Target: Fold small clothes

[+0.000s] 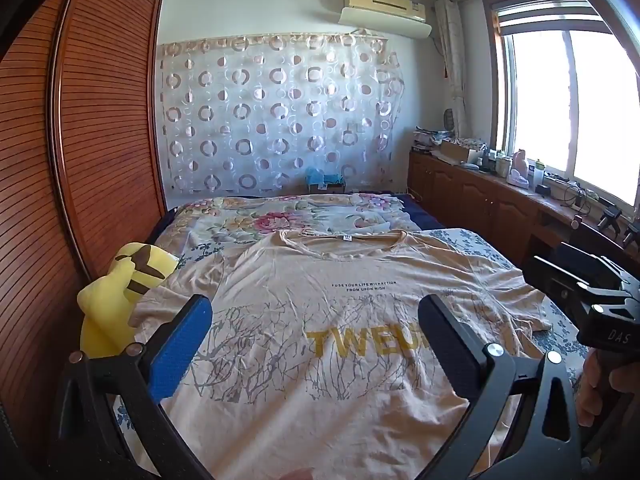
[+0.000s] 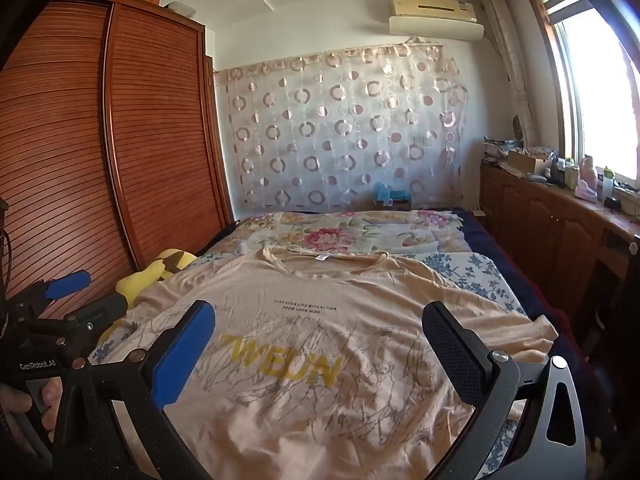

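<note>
Both my left tongs [image 1: 316, 328] and right tongs [image 2: 320, 334] gape empty above the flat T-shirt [image 1: 320, 380], so next I pinch its edges for the first fold.

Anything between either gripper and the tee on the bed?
Nothing visible. Both the left gripper and right gripper hover open over the beige T-shirt, spread flat, print up. The yellow plush toy lies beside its left sleeve, off the shirt.
</note>
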A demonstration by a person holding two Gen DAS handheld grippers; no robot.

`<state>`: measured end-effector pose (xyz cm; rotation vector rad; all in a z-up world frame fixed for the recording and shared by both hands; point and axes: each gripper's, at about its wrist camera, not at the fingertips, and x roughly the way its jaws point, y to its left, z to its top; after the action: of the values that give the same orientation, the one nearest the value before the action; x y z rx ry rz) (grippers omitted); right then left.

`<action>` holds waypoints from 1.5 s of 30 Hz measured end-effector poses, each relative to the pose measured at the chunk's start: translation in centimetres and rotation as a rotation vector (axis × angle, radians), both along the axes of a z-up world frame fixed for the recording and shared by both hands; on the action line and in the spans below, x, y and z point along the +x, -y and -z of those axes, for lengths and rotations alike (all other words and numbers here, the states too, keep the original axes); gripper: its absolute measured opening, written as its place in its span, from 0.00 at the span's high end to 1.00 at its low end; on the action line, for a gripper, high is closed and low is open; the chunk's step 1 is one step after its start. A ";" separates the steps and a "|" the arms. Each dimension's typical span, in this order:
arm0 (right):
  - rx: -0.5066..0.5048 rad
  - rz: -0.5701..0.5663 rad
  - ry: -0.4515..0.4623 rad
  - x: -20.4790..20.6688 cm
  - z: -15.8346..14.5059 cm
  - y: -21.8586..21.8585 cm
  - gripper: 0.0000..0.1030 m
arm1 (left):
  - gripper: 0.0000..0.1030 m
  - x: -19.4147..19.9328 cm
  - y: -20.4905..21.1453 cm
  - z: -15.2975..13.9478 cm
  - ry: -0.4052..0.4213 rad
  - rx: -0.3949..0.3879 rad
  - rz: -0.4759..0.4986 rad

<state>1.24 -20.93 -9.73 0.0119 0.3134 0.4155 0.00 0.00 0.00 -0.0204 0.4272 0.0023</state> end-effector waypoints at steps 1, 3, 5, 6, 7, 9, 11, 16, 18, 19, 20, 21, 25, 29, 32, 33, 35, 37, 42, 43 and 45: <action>0.002 0.000 0.000 0.0 0.0 0.0 0.00 | 0.00 0.0 0.0 0.0 0.007 0.000 -0.002; 0.003 0.000 -0.002 0.0 0.0 0.0 0.00 | 0.00 0.0 0.0 0.0 0.008 -0.003 -0.004; 0.003 -0.001 -0.005 0.0 0.0 0.0 0.00 | 0.00 0.0 0.0 0.0 0.008 -0.002 -0.001; 0.004 -0.002 -0.005 0.0 0.0 0.0 0.00 | 0.00 0.0 -0.1 0.0 0.007 -0.002 -0.001; 0.004 -0.001 -0.005 0.0 0.0 0.0 0.00 | 0.00 0.0 -0.1 0.0 0.007 0.000 -0.003; 0.003 0.000 -0.005 0.0 0.0 0.0 0.00 | 0.00 0.0 0.0 0.0 0.008 0.003 -0.003; 0.004 -0.001 -0.006 0.0 0.0 0.0 0.00 | 0.00 0.0 0.0 0.0 0.009 0.005 -0.003; 0.003 0.000 -0.006 0.0 0.0 0.0 0.00 | 0.00 0.0 -0.1 0.0 0.011 0.007 -0.005; 0.003 -0.001 -0.005 0.0 0.0 0.0 0.00 | 0.00 0.0 -0.1 0.0 0.011 0.007 -0.004; 0.004 0.000 -0.005 0.0 0.0 0.0 0.00 | 0.00 -0.1 -0.1 0.0 0.012 0.006 -0.005; 0.005 -0.001 -0.005 -0.1 0.0 0.0 0.00 | 0.00 -0.1 -0.1 0.0 0.013 0.006 -0.003; 0.003 -0.001 -0.005 -0.1 0.0 0.0 0.00 | 0.00 -0.1 -0.1 0.0 0.013 0.006 -0.002; 0.002 0.001 -0.001 -0.1 0.0 0.0 0.00 | 0.00 0.2 0.1 -0.7 0.013 0.008 -0.002; 0.002 0.000 -0.001 0.0 0.0 0.1 0.00 | 0.00 0.2 0.1 -0.7 0.015 0.011 -0.004; 0.002 0.000 -0.002 0.0 0.0 0.0 0.00 | 0.00 0.2 0.1 -0.7 0.016 0.012 -0.004; 0.001 0.001 -0.002 0.0 0.0 0.0 0.00 | 0.00 0.2 0.1 -0.7 0.015 0.011 -0.003; 0.002 0.001 -0.002 0.0 0.0 0.0 0.00 | 0.00 0.2 0.1 -0.6 0.016 0.012 -0.003; 0.002 0.000 -0.003 0.0 0.0 0.0 0.00 | 0.00 0.2 0.1 -0.6 0.016 0.012 -0.003; 0.002 0.001 -0.002 0.0 0.0 0.0 0.00 | 0.00 0.2 0.2 -0.7 0.016 0.012 -0.004; 0.002 0.001 -0.002 0.0 0.0 0.0 0.00 | 0.00 0.1 0.2 -0.6 0.017 0.012 -0.003; 0.002 0.001 -0.003 0.0 0.0 0.0 0.00 | 0.00 0.2 0.2 -0.7 0.017 0.013 -0.003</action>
<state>1.20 -20.94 -9.71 0.0146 0.3156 0.4144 0.15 -0.16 0.67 -0.0081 0.4100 0.0083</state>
